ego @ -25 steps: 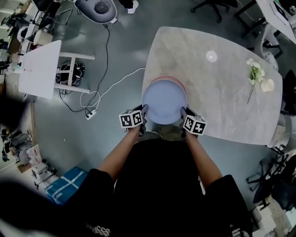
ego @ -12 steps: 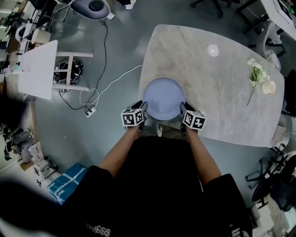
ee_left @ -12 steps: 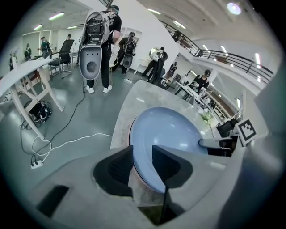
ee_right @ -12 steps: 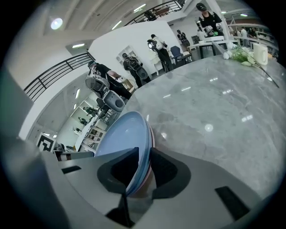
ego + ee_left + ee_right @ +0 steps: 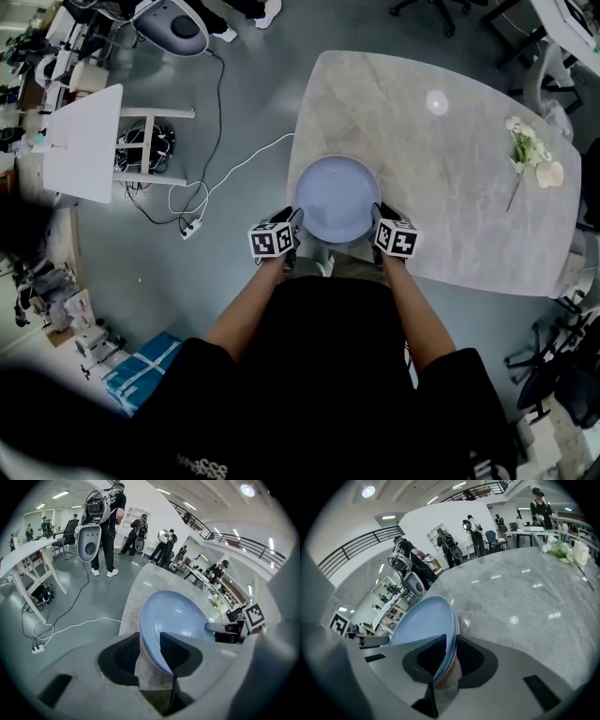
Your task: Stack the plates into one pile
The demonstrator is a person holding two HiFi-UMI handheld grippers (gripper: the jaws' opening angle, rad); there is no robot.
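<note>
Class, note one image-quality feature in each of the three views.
Head view: dim and bluish, with one bright glare spot on the table. Left gripper view: strong fisheye with dark rounded corners; the blue plate is sharp. Right gripper view: same fisheye; ceiling lights glare as bright spots on the table.

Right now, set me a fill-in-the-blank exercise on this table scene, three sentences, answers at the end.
1. The blue plate lies on a second plate whose rim is ___.
2. The sprig near the right edge of the table bears white ___.
3. The white cable lies on the ___, not on the table.

Missing words: pink; flowers; floor.
</note>
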